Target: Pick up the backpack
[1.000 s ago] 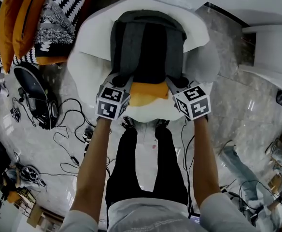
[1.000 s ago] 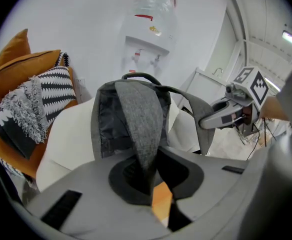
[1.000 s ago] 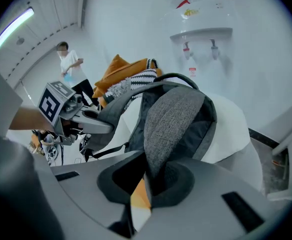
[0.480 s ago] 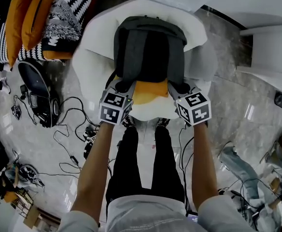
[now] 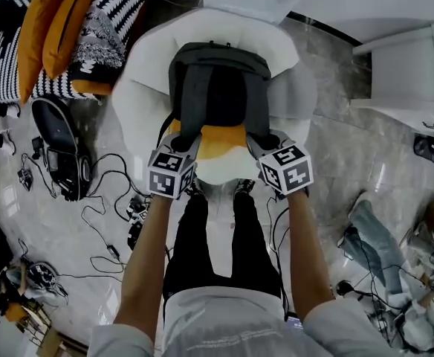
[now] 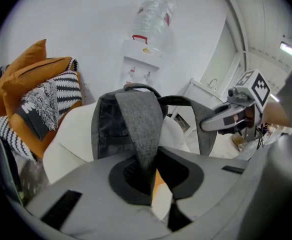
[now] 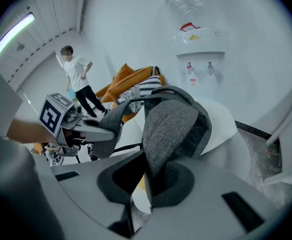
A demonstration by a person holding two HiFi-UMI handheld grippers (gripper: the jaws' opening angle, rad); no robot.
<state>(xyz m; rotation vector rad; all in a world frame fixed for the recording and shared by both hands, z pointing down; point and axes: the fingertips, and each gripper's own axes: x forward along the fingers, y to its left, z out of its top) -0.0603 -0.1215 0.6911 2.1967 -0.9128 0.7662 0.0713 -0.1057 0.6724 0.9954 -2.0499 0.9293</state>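
Backpack (image 5: 221, 95) is sitting on a white padded seat (image 5: 139, 88) | left gripper (image 5: 186, 143) is pinching one grey strap (image 6: 141, 124), right gripper (image 5: 266, 144) is pinching the other strap (image 7: 166, 129) | cables (image 5: 102, 199) are trailing over the glossy stone floor (image 5: 68, 229), pillows (image 5: 61, 21) are leaning at left

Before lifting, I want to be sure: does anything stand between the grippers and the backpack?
Nothing visible does. The left gripper is shut on one grey shoulder strap of the backpack, the right gripper on the other strap.
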